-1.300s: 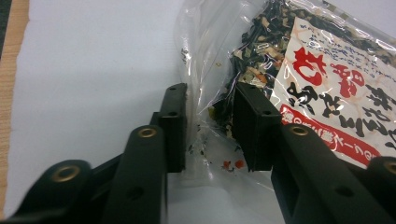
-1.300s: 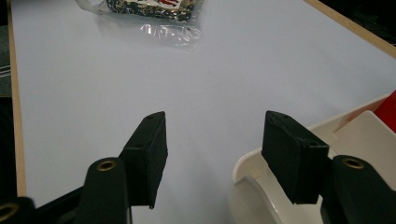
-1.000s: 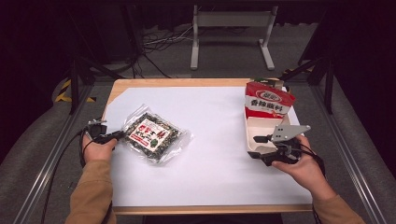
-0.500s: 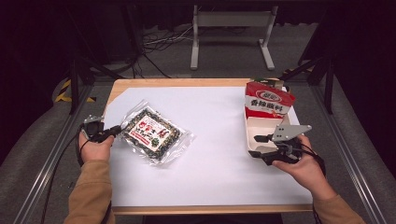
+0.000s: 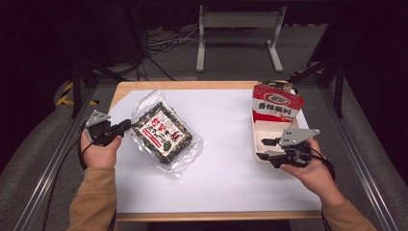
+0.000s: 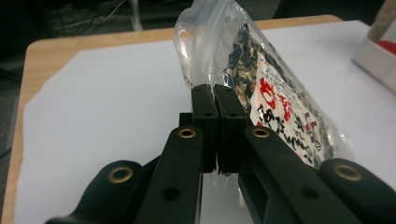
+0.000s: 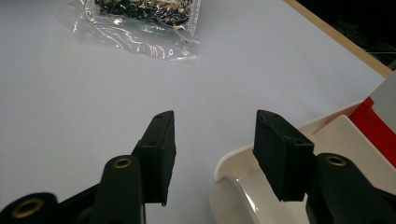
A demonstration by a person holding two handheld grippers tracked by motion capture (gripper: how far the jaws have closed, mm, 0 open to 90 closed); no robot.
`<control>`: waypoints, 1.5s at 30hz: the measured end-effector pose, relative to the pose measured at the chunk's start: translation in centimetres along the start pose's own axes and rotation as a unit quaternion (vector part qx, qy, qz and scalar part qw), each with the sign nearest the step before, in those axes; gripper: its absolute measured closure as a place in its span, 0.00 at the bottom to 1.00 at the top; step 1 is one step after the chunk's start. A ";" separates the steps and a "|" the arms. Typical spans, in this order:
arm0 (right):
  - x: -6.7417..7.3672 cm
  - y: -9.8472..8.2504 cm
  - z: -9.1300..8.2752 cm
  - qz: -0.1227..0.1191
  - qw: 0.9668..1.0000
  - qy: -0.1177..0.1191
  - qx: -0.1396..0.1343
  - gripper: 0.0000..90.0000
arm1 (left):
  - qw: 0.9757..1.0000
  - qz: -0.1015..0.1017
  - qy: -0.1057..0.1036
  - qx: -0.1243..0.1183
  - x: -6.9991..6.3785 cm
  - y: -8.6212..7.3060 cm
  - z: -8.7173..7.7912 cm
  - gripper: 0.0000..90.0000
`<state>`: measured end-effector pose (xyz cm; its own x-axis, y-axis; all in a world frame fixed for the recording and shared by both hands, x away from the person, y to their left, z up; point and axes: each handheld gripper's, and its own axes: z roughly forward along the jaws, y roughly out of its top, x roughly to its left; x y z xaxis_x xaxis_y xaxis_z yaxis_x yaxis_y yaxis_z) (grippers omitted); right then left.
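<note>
We have the bag pinched and coming up off the table

Our left gripper (image 5: pixel 126 126) jaws have just clamped on the clear edge of the seaweed bag (image 5: pixel 163 132), its near end now raised; our right gripper (image 5: pixel 265 148), jaws apart and just been narrowing, straddles the rim of the white tray (image 7: pixel 233 163), hand level.

The setting is a recording lab or test bench, not a home. A wooden table (image 5: pixel 192 86) carries a white sheet (image 5: pixel 231 159) that covers nearly the whole tabletop, leaving wood bare along the far edge. Black curtains (image 5: pixel 48 38) close off the far side and both flanks. Loose cables (image 5: pixel 163 41) lie on the grey carpet (image 5: pixel 231 72) beyond the far edge, beside a metal stand (image 5: pixel 238 33). Aluminium rails (image 5: pixel 358 159) run along both sides of the table.
</note>
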<state>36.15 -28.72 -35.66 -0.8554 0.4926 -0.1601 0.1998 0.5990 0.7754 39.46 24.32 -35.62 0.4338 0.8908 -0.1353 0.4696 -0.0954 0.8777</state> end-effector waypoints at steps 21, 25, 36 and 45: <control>0.2 1.0 -0.3 -0.026 1.000 -0.006 -0.012 0.58 | 0.985 0.137 -0.043 -0.095 -8.5 3.5 -3.8 0.99; 0.1 1.2 -0.1 -0.028 0.999 -0.004 -0.014 0.58 | 0.982 0.150 -0.054 -0.099 -9.5 3.7 -4.0 1.00; 0.1 3.2 1.2 0.008 0.997 0.053 -0.059 0.49 | 0.973 0.182 -0.094 -0.104 -12.2 4.5 -4.7 1.00; -0.5 4.9 4.7 0.049 0.988 0.106 -0.097 0.37 | 0.964 0.198 -0.135 -0.113 -14.1 5.3 -5.0 1.00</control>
<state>39.83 -23.07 -34.60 -0.9217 0.3861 0.0375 0.2086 0.4117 0.8871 32.01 13.50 -26.77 0.7429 0.6540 0.1426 0.0603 -0.2776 0.9588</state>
